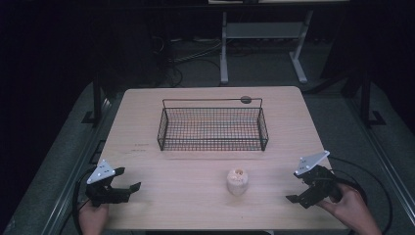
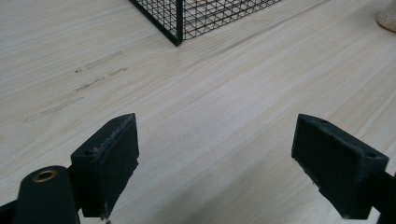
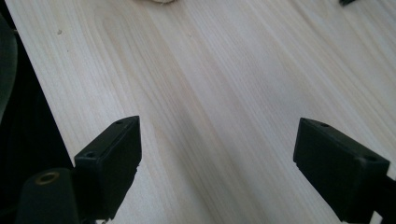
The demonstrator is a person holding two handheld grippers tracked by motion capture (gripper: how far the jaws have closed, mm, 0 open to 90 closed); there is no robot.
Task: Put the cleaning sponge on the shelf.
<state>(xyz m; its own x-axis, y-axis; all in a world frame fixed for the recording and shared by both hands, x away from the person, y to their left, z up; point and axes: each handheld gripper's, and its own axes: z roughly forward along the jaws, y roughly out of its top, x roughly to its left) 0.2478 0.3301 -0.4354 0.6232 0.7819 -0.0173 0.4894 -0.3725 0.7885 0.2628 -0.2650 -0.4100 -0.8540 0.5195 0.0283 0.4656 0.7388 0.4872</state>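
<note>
From above, the pale round object (image 1: 237, 181) sits on the worktop (image 1: 147, 205) just in front of the wire basket (image 1: 213, 129), between my left claw (image 1: 128, 188) and right claw (image 1: 294, 198). Along my left claw (image 2: 215, 154), jaws spread wide, empty; the basket corner (image 2: 180, 21) lies ahead. Along my right claw (image 3: 217, 156), jaws wide, empty.

In the left gripper view the pale round object (image 2: 387, 18) is cut off by the right edge, and the wire basket (image 2: 196, 16) by the top. In the right gripper view only a sliver of that object (image 3: 156, 1) shows (too little to identify).
</note>
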